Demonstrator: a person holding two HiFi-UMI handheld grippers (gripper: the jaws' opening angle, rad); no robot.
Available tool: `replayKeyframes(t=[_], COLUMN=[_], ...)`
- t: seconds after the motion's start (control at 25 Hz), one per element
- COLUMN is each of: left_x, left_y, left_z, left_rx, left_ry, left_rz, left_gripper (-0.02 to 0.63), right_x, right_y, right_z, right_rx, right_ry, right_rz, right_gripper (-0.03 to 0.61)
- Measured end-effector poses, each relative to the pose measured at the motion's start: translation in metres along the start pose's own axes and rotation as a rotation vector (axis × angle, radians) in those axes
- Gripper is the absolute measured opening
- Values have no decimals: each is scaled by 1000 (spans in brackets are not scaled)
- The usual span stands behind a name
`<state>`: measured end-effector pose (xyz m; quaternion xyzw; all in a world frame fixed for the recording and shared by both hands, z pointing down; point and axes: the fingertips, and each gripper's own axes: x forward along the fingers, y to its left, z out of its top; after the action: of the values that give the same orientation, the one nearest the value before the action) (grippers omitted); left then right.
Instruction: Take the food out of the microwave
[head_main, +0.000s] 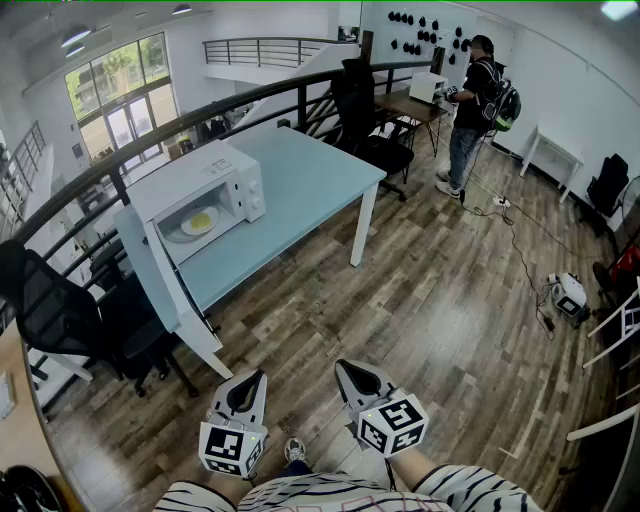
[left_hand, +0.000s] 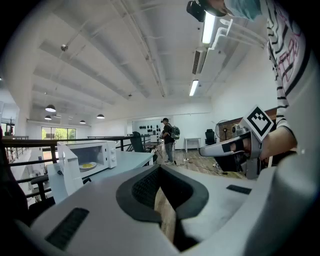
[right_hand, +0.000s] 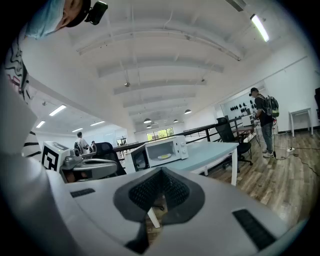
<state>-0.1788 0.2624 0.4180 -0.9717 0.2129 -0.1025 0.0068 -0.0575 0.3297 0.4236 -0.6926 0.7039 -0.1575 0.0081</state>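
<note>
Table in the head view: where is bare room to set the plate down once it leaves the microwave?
The table top is bare from the microwave rightward to the end by the black chair. A narrower bare strip runs along the table edge in front of the microwave. It is crowded at the left end, where the open door stands out past the table.

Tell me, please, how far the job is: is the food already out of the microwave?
Done: the microwave door stands open. In hand: nothing; the left gripper and the right gripper are shut, empty, short of the table. Left: the plate of food sits inside the microwave; reaching it, gripping it and bringing it out remain.
</note>
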Motion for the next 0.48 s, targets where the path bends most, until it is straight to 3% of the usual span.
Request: replayKeyframes(t=[0.24,0.48], left_x=[18,42], left_y=[15,41], left_z=[-5,-7], left_rx=[-46,-44], left_ry=[-16,-25], left_rz=[-83,-147], left_gripper=[25,25], right_x=[35,73], right_y=[0,-4], right_z=[3,16], right_rx=[19,30], right_ry=[-23,-59], right_rz=[9,-22], right_gripper=[29,33])
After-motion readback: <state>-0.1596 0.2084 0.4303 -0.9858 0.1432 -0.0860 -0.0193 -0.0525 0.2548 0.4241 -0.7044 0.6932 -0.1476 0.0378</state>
